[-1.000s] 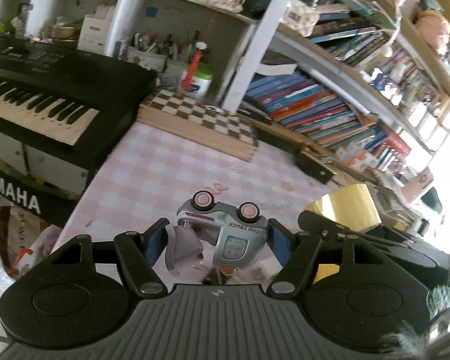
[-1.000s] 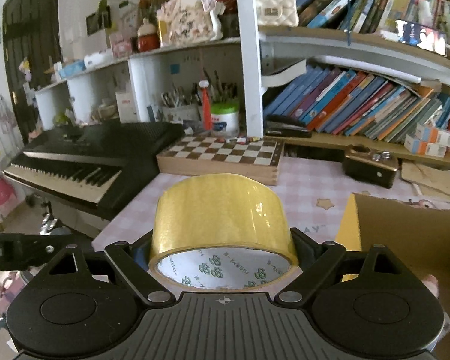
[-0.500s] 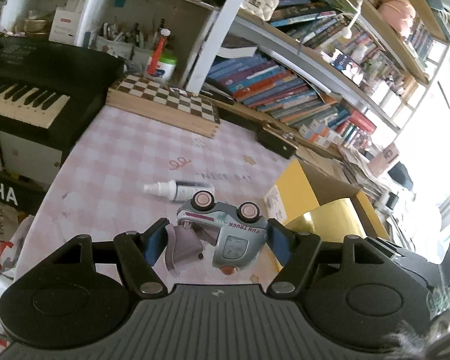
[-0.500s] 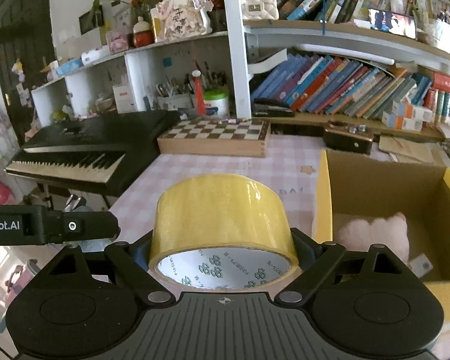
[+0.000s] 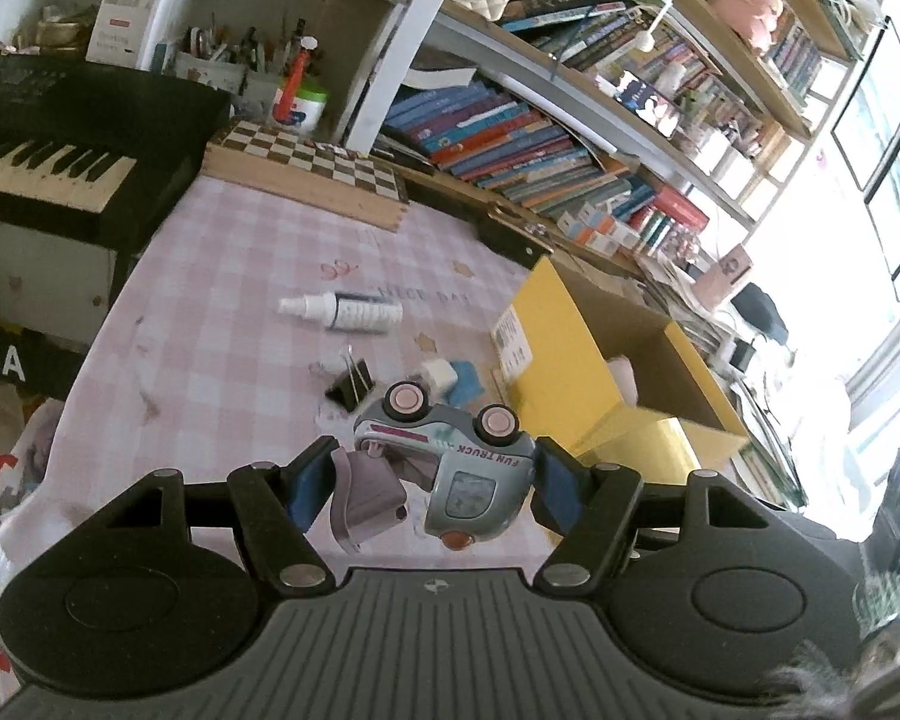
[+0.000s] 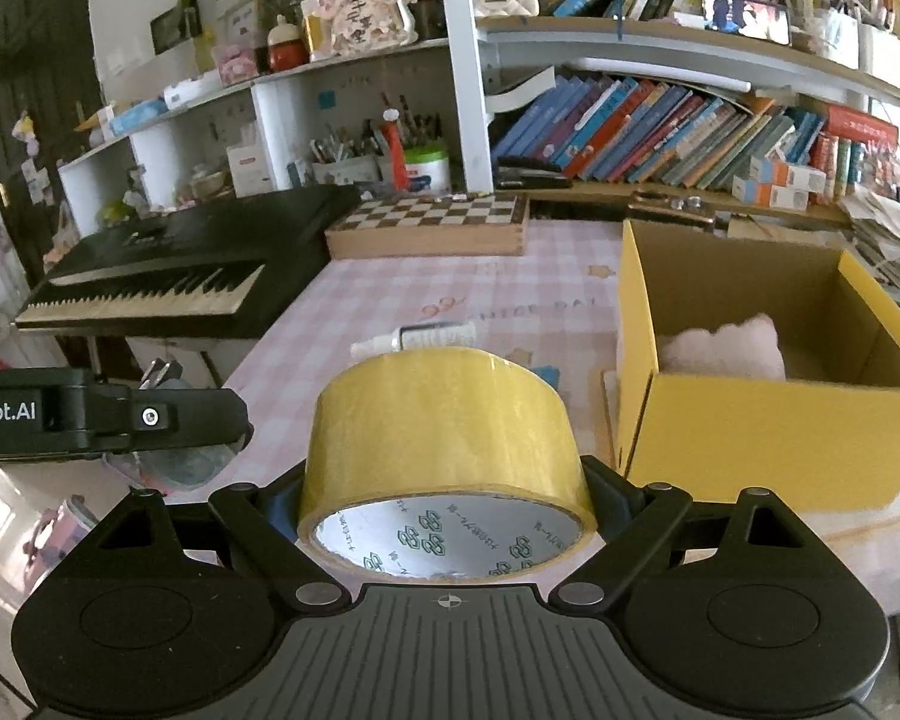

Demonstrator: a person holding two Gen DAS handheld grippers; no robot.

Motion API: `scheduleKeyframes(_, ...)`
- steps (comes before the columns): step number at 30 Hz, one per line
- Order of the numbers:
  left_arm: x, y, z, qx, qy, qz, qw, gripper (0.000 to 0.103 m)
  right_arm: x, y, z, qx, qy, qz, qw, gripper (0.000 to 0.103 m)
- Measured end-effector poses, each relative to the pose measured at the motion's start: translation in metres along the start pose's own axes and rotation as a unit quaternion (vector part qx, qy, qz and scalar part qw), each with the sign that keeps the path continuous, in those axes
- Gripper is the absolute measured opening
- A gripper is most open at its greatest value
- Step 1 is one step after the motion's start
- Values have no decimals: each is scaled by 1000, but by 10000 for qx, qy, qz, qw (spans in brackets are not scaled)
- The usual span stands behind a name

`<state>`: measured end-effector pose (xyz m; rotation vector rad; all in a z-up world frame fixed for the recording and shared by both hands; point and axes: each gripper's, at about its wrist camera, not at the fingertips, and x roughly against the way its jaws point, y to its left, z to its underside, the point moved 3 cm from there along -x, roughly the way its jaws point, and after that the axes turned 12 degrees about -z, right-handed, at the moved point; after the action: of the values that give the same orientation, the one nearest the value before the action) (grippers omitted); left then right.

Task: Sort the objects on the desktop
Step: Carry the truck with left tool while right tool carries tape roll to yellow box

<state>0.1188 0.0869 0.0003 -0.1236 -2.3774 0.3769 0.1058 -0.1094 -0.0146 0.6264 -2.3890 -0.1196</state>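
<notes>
My left gripper (image 5: 432,483) is shut on a grey toy truck (image 5: 450,462) with pink wheels, held upside down above the pink checked table (image 5: 222,300). My right gripper (image 6: 447,480) is shut on a yellow tape roll (image 6: 444,420), held above the table's near edge. An open yellow cardboard box (image 6: 774,420) stands to the right with a pink plush toy (image 6: 723,345) inside; it also shows in the left wrist view (image 5: 564,360). On the table lie a white spray bottle (image 5: 342,309), a black binder clip (image 5: 348,387) and a white and blue eraser (image 5: 450,378).
A black keyboard (image 6: 174,276) sits off the table's left side. A wooden chessboard box (image 6: 432,228) lies at the table's back edge. Bookshelves (image 6: 660,126) rise behind. The left gripper's body (image 6: 102,414) shows at the left of the right wrist view.
Both grippers have pulled back and tilted down with their loads. The box, spray bottle, binder clip and eraser have come into the left view. The box fills more of the right view.
</notes>
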Motion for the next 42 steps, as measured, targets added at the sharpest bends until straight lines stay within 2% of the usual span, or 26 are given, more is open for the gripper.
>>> scheduleKeyframes(8, 23, 3, 31, -122, 212, 233, 9994, 67, 31, 11, 36, -234, 59, 252, 9994, 90)
scheduleKeyframes(19, 28, -13, 64, -395, 585, 649, 9954, 67, 63, 7, 72, -677, 91, 686, 9953, 90)
scheduleKeyframes(29, 24, -31, 75, -733, 816, 960, 9893, 67, 75, -2, 83, -1006, 96, 969, 9902, 90)
scheduleKeyframes(42, 15, -44, 75, -740, 862, 1092, 9875, 67, 84, -13, 84, -1033, 101, 1136, 9881, 90)
